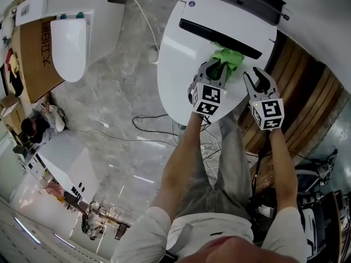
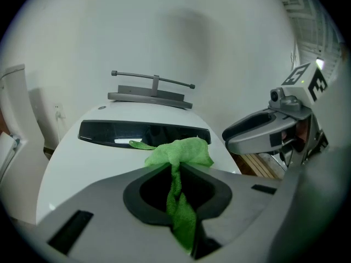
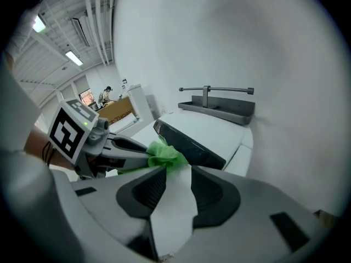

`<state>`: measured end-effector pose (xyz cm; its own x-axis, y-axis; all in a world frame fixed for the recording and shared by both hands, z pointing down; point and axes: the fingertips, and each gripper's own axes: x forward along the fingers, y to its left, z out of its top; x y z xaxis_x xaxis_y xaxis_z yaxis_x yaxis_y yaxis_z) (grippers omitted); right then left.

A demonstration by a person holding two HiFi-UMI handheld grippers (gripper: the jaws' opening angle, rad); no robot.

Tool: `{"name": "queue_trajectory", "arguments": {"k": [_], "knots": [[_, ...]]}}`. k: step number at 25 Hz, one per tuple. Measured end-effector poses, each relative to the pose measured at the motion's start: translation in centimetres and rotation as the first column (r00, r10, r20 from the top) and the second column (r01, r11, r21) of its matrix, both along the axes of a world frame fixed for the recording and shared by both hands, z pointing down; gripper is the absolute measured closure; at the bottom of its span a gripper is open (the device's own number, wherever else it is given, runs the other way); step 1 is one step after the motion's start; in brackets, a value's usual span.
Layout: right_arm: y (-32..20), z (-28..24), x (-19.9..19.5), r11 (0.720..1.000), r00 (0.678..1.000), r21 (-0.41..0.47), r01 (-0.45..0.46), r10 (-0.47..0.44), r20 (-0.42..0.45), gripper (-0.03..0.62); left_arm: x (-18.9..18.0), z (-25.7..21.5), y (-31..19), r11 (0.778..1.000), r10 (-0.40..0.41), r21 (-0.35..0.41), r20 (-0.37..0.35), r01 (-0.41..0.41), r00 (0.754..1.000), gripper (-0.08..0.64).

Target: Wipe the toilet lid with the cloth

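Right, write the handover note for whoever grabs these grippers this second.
Left gripper: fingers shut on the crumpled green cloth, which sits on the white oval toilet lid by its rear black strip.
Right gripper: fingers open, empty, beside the left one at the lid's right edge.
Done: cloth gripped and on the lid; how much is wiped can't be told.
Left: probably wipe across toward the front.

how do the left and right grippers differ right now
The left gripper has its jaws shut on the green cloth; the right gripper has its jaws apart with nothing between them. The left gripper is over the toilet lid, close to its dark strip; the right gripper is at the lid's right edge. Both point toward the back of the toilet, side by side.
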<state>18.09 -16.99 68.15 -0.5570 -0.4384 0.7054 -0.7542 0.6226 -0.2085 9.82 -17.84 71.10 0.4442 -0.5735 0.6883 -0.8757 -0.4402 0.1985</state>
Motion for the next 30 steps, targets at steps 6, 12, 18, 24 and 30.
{"name": "queue_trajectory", "arguments": {"k": [6, 12, 18, 24, 30], "knots": [[-1.5, -0.3, -2.5, 1.0, 1.0, 0.009, 0.008, -0.008, -0.001, 0.456, -2.8, -0.1, -0.4, 1.0, -0.016, -0.001, 0.001, 0.016, 1.0, 0.495], [-2.6, -0.3, -4.7, 1.0, 1.0, 0.017, 0.008, -0.008, -0.002, 0.456, -5.6, 0.0, -1.0, 1.0, -0.025, 0.002, 0.008, 0.025, 1.0, 0.495], [-2.6, -0.2, -7.0, 1.0, 1.0, 0.018, 0.014, -0.014, -0.004, 0.456, -8.6, 0.0, -1.7, 0.999, -0.04, 0.009, 0.017, 0.04, 0.999, 0.496], [-2.3, 0.1, -8.7, 1.0, 1.0, 0.013, 0.005, -0.005, -0.006, 0.456, -12.3, 0.1, -2.3, 0.997, -0.08, 0.01, 0.025, 0.08, 0.996, 0.495], [-1.7, 0.3, -9.7, 1.0, 1.0, 0.012, 0.007, -0.007, -0.013, 0.456, -15.1, 0.4, -2.1, 0.994, -0.105, 0.013, 0.044, 0.105, 0.993, 0.495]]}}
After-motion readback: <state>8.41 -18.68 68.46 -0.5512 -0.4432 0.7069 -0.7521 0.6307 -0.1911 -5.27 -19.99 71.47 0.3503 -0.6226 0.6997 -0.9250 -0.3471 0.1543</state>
